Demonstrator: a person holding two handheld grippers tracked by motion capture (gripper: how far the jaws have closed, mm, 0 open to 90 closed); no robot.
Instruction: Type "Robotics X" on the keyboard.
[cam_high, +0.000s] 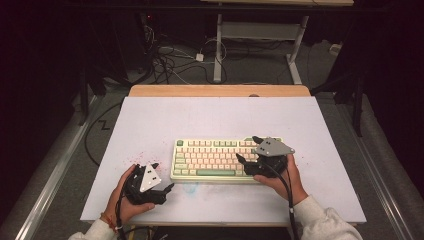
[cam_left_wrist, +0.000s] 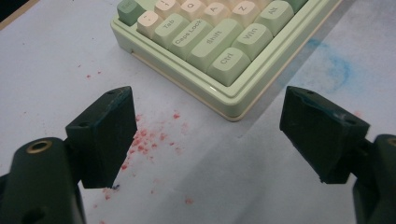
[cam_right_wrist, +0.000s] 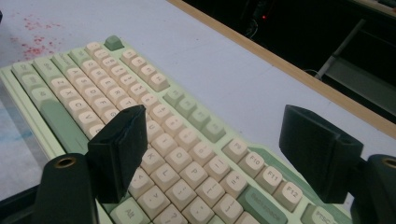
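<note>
Black, blocky jaws gape wide and empty on both tools. Right gripper (cam_high: 249, 148) hovers over a pale green keyboard (cam_high: 210, 159) with rounded cream keys; left gripper (cam_high: 164, 176) hangs beside its corner, above red-speckled white table (cam_high: 150, 120).

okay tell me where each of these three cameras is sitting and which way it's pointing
High view: above the person's side, facing forward and down on the table; both hands, left tool and right tool show.
Left gripper view: rides the left tool, open, looking at the keyboard corner and red specks.
Right gripper view: rides the right tool, open, above the keyboard, facing the table's far edge.
All three share the keyboard.
</note>
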